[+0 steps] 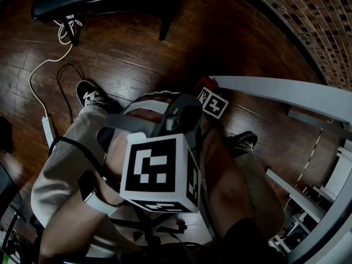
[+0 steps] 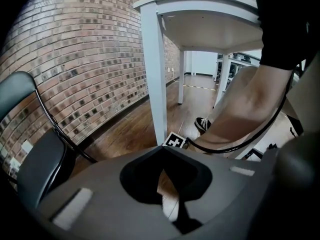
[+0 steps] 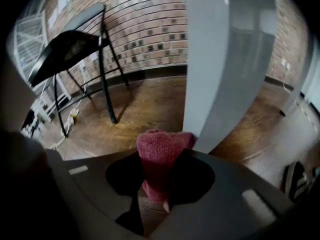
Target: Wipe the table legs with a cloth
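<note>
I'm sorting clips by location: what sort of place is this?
Probably an indoor office or studio room: it has a brick wall, a dark wooden plank floor, a white table and a black chair.

- Cloth (image 3: pixel 161 156): dark pink, knitted, bunched up, pinched in the right tongs (image 3: pixel 159 194), its top touching the leg.
- Bench leg (image 3: pixel 225 59): white, smooth, straight.

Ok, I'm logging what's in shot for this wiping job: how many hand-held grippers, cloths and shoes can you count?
Hand-held grippers: 2 (left hand-held gripper, right hand-held gripper)
Cloths: 1 (red cloth, clamped in the right one)
Shoes: 2 (left shoe, right shoe)
Total: 5
</note>
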